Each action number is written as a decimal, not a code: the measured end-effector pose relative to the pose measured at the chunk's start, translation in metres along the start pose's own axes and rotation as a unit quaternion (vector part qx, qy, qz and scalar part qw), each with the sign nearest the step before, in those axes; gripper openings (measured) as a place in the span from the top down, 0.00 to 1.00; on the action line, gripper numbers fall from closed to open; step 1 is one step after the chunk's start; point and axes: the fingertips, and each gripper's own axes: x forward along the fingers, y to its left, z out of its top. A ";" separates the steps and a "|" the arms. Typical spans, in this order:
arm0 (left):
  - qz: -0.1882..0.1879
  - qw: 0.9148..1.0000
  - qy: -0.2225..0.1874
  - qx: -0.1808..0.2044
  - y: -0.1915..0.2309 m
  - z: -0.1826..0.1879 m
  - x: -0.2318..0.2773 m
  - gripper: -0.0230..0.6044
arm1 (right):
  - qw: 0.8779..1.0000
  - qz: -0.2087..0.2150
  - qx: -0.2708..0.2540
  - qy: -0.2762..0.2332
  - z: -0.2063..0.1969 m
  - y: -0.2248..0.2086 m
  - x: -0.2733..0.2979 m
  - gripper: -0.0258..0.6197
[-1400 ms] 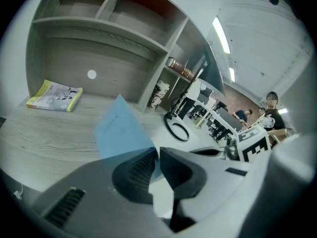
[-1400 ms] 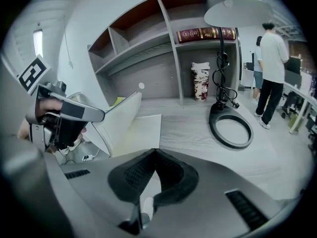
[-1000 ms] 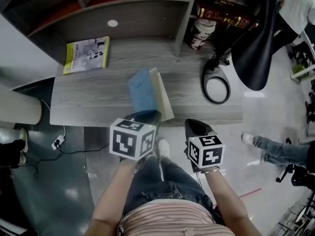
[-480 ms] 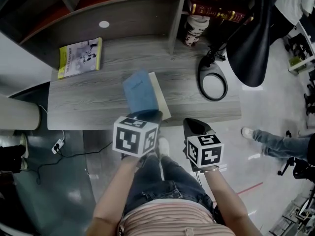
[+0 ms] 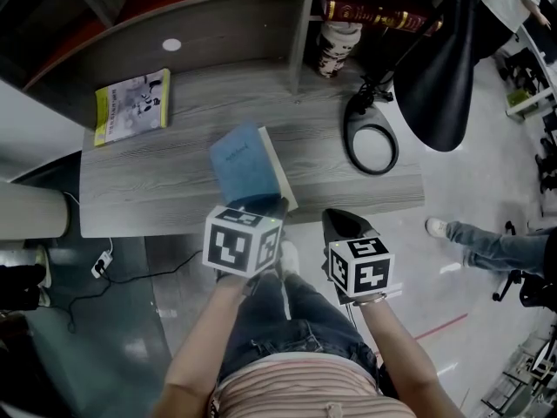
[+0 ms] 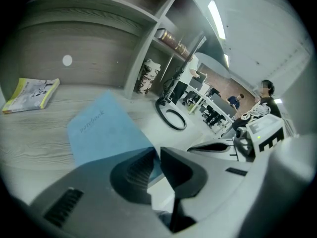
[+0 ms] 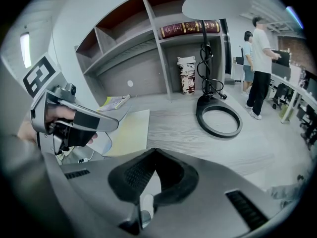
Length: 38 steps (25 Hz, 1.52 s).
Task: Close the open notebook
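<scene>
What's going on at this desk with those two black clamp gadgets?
A person is working two hand-held grippers at a grey wooden desk. The left gripper has its jaws pinched on the near edge of the blue notebook cover, which looks slightly raised over the pages and not yet flat. The right gripper hangs off the desk's front edge, jaws together and holding nothing.

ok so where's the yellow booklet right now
In the head view the yellow booklet lies flat at the far left of the desk, near the back panel, well left of the blue notebook.
</scene>
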 end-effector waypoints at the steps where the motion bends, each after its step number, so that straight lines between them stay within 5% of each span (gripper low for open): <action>1: -0.001 1.000 0.003 0.002 0.000 0.000 0.001 0.90 | 1.000 0.000 0.001 0.001 -0.001 0.000 0.000 0.95; 38: -0.011 0.997 0.082 -0.007 0.007 -0.031 0.067 0.83 | 0.999 -0.005 0.025 0.037 -0.013 -0.027 0.020 0.95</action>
